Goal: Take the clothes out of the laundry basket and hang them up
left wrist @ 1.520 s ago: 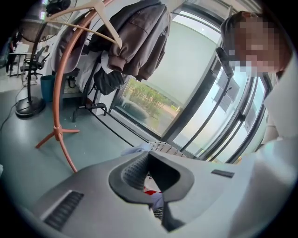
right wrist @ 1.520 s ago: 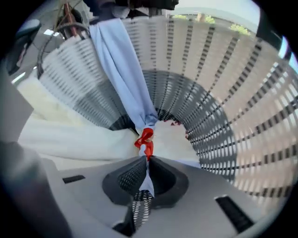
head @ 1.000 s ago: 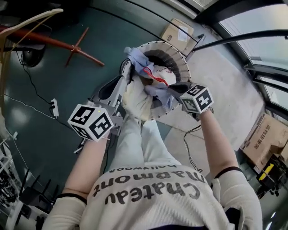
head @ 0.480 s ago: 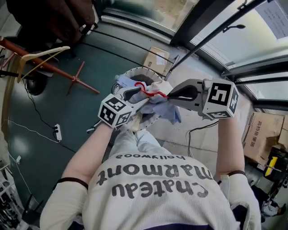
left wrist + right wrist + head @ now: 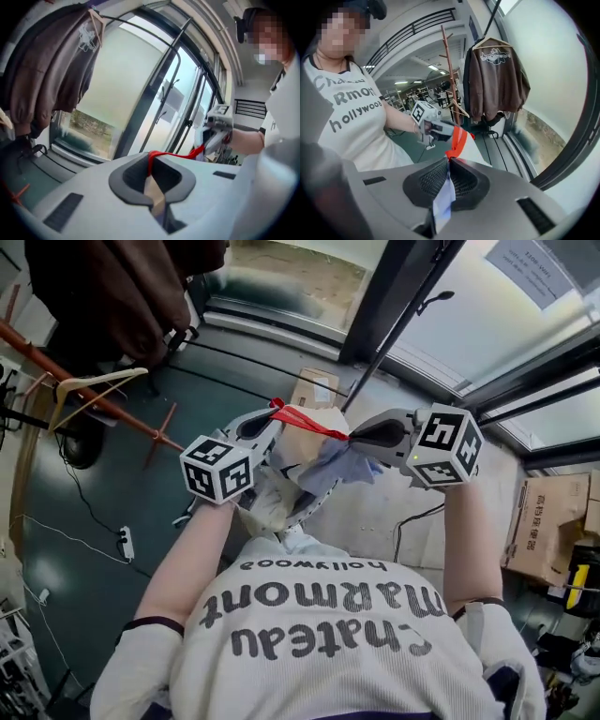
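Clamping one garment [image 5: 305,446] are two grippers: left gripper [image 5: 272,414], right gripper [image 5: 356,437].

Held-up garment [image 5: 305,442], pale with red trim: one. Laundry basket [image 5: 298,512], partly hidden beneath: one. Brown jacket [image 5: 122,287], hanging: one. Bare wooden hanger [image 5: 103,379]: one. Rack pole [image 5: 56,360]: one. Cardboard boxes: two; box by window [image 5: 314,390], box at right edge [image 5: 553,521]. Power strip [image 5: 125,542] on floor: one.
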`<state>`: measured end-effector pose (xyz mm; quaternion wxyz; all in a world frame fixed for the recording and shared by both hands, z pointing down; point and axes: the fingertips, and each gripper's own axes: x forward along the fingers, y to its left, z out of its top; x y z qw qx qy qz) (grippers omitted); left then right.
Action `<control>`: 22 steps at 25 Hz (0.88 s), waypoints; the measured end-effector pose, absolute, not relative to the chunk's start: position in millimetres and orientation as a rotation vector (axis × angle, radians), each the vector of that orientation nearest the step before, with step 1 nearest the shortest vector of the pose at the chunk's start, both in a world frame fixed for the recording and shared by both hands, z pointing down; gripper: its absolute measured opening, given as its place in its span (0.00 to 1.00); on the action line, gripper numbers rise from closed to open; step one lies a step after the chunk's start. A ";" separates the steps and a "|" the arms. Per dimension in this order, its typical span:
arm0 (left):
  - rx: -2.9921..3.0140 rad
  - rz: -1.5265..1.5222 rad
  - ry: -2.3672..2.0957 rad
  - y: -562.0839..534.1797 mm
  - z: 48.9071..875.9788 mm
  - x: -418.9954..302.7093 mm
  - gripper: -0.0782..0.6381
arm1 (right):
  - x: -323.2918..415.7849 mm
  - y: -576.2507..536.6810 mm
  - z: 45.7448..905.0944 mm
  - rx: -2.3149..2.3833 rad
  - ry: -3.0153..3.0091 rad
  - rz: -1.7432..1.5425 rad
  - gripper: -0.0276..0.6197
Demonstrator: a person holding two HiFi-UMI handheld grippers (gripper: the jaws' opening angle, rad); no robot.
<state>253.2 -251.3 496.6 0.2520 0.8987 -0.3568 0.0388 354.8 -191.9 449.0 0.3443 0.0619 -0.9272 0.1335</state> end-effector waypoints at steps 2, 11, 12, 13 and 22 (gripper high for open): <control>2.466 0.044 -1.026 -246.3 466.4 239.1 0.13 | 344.6 -190.8 461.9 0.185 -2.418 0.393 0.10; 2.401 -0.188 -1.385 -205.8 363.1 145.2 0.13 | 219.1 -176.4 433.3 0.051 -2.666 0.371 0.18; 2.374 -0.216 -1.431 -199.5 355.5 129.7 0.13 | 202.3 -171.2 426.3 0.006 -2.692 0.399 0.35; 2.347 -0.235 -1.483 -193.0 348.5 113.8 0.13 | 184.7 -166.1 420.1 -0.037 -2.711 0.418 0.44; 2.205 -0.368 -1.765 -128.3 311.1 11.5 0.13 | 47.2 -132.0 406.3 -0.046 -2.737 0.214 0.44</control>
